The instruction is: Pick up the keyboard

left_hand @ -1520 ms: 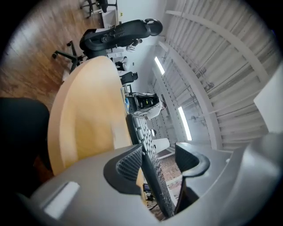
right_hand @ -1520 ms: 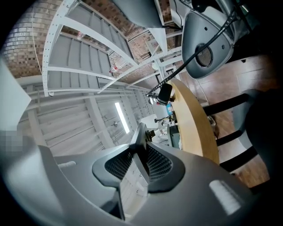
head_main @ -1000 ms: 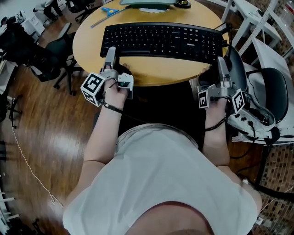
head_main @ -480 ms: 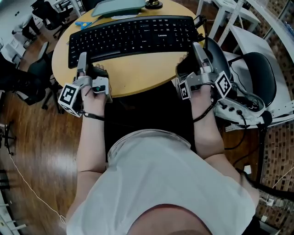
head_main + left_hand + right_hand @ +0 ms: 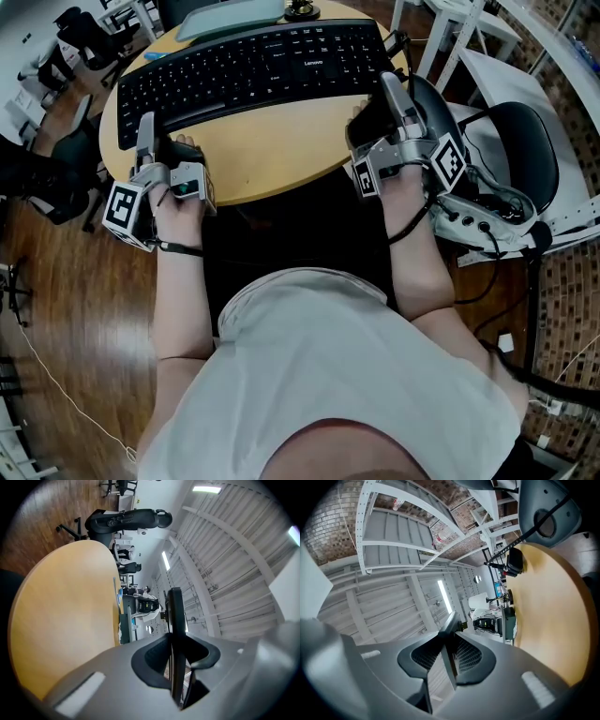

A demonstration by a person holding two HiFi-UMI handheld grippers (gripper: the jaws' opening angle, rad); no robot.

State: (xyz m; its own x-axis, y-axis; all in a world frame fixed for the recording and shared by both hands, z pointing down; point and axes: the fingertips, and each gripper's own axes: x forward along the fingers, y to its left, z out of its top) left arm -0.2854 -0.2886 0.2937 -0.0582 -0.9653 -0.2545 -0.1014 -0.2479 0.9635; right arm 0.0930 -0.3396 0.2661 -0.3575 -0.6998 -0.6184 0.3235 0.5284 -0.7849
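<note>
The black keyboard (image 5: 253, 66) lies slanted across the round wooden table (image 5: 272, 141). My left gripper (image 5: 145, 127) is at its near left corner and my right gripper (image 5: 390, 89) at its right end. In the left gripper view the keyboard (image 5: 176, 620) shows edge-on as a thin dark slab, and the left gripper (image 5: 174, 658) is shut on it. The right gripper view shows the same: the keyboard's edge (image 5: 451, 625) runs between the jaws of the right gripper (image 5: 447, 660), which is shut on it. I cannot tell whether the keyboard is clear of the tabletop.
A grey-green tray (image 5: 230, 14) and blue scissors (image 5: 155, 54) lie at the table's far side. A black office chair (image 5: 525, 141) and a white device with cables (image 5: 478, 220) stand close on the right. Dark chairs (image 5: 47, 178) stand on the wooden floor at the left.
The left gripper's jaws have closed on the keyboard's near left corner. Both hands have shifted only slightly along the keyboard's ends. The head view has swung, so table and keyboard now look slanted.
</note>
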